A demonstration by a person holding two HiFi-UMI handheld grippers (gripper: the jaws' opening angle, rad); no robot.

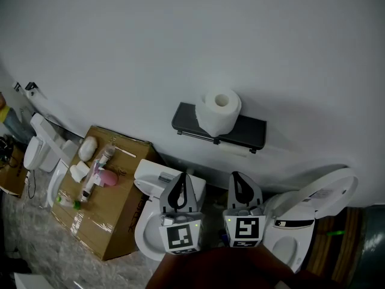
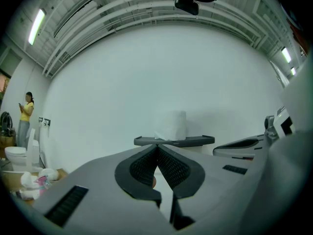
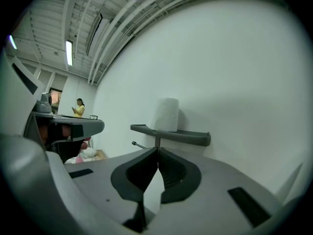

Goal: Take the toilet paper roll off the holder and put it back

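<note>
A white toilet paper roll [image 1: 219, 112] stands upright on top of a dark wall-mounted holder shelf [image 1: 249, 131]. Both grippers hover below it, well short of the shelf, pointing up at the wall. My left gripper [image 1: 182, 178] is shut with nothing between its jaws, and so is my right gripper [image 1: 236, 176]. In the left gripper view the roll [image 2: 173, 125] and shelf [image 2: 173, 141] sit straight beyond the closed tips [image 2: 157, 147]. In the right gripper view the roll [image 3: 165, 114] stands on the shelf [image 3: 171, 133] just above the closed tips [image 3: 157, 150].
A cardboard box [image 1: 111, 212] with bottles and small items lies at the left. White toilets stand under the grippers [image 1: 150, 188], at the right [image 1: 304, 221] and at the far left [image 1: 42, 152]. A person in yellow [image 2: 25, 116] stands far off to the left.
</note>
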